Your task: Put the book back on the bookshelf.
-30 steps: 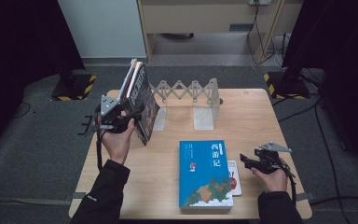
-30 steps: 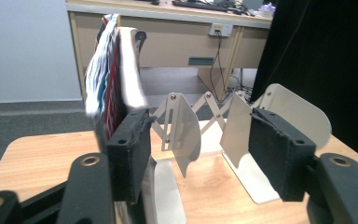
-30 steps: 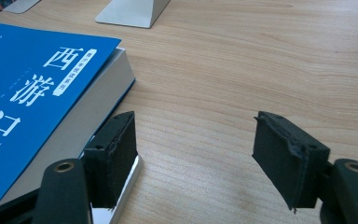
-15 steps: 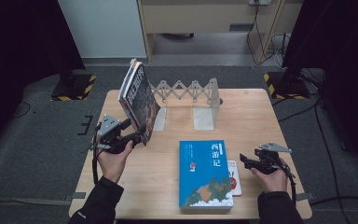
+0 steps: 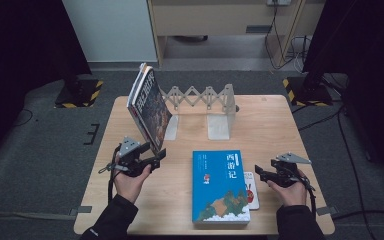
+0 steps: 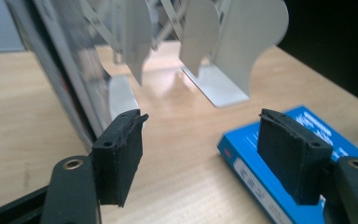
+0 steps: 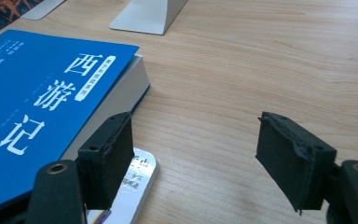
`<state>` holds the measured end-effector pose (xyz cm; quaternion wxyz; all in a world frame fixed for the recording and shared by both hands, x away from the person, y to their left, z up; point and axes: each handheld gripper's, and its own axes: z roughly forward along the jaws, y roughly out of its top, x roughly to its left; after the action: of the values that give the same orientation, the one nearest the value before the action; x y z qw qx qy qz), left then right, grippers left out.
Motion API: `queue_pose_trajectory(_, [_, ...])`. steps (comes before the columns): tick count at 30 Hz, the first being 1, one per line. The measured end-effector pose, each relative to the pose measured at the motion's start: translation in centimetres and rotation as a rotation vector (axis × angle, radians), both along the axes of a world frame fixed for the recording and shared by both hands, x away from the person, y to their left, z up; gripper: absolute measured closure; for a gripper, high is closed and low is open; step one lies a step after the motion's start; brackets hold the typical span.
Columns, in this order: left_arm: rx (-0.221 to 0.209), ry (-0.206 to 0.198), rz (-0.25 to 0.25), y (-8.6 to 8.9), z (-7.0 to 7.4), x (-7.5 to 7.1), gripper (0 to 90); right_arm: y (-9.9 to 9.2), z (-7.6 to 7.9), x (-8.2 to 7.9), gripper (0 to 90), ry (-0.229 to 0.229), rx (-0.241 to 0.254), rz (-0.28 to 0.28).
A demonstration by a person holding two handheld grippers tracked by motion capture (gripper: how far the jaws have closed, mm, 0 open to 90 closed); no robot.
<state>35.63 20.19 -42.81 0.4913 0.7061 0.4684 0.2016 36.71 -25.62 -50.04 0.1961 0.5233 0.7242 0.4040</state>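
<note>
A dark-covered book (image 5: 150,107) leans at the left end of the folding rack (image 5: 200,97), tilted to the left; in the left gripper view the leaning book (image 6: 65,70) rises just left of the jaws. My left gripper (image 5: 160,157) hovers low by its bottom corner, open; its jaws (image 6: 200,126) have just been opening, with nothing between them. A blue book (image 5: 217,187) lies flat on a small white booklet (image 5: 251,190). My right gripper (image 5: 258,173) sits right of the blue book (image 7: 37,93), open; its jaws (image 7: 193,126) have just been opening over bare wood, beside the booklet (image 7: 135,182).
The rack's white upright plates (image 6: 242,42) stand at the back middle of the wooden table (image 5: 280,125). Bare wood lies right of the rack and between the two books. Striped stand bases (image 5: 80,92) and cables lie on the floor around the table.
My left gripper has come down from the side of the leaning book to just above the table. The book stays propped against the rack. The right hand has not moved.
</note>
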Motion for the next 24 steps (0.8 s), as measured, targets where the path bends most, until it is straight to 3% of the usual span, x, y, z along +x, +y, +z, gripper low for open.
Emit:
queue_pose_trajectory(3, [0.013,0.041,-0.037,-0.8,-1.6,0.0,29.7,0.5,0.1,-0.1,26.5,-0.003,0.006,0.013])
queue_pose_trajectory(12, [0.048,0.116,-0.095,-2.6,-4.0,0.0,27.9,1.5,0.2,-0.3,25.7,0.000,0.025,0.035])
queue_pose_trajectory(22, [0.060,0.169,-0.168,-4.5,-5.4,0.0,27.5,2.4,0.1,-0.4,25.8,0.003,0.027,0.061])
queue_pose_trajectory(24, [0.045,0.186,-0.182,-5.0,-5.7,0.0,27.4,2.7,0.1,-0.5,25.8,0.005,0.032,0.073])
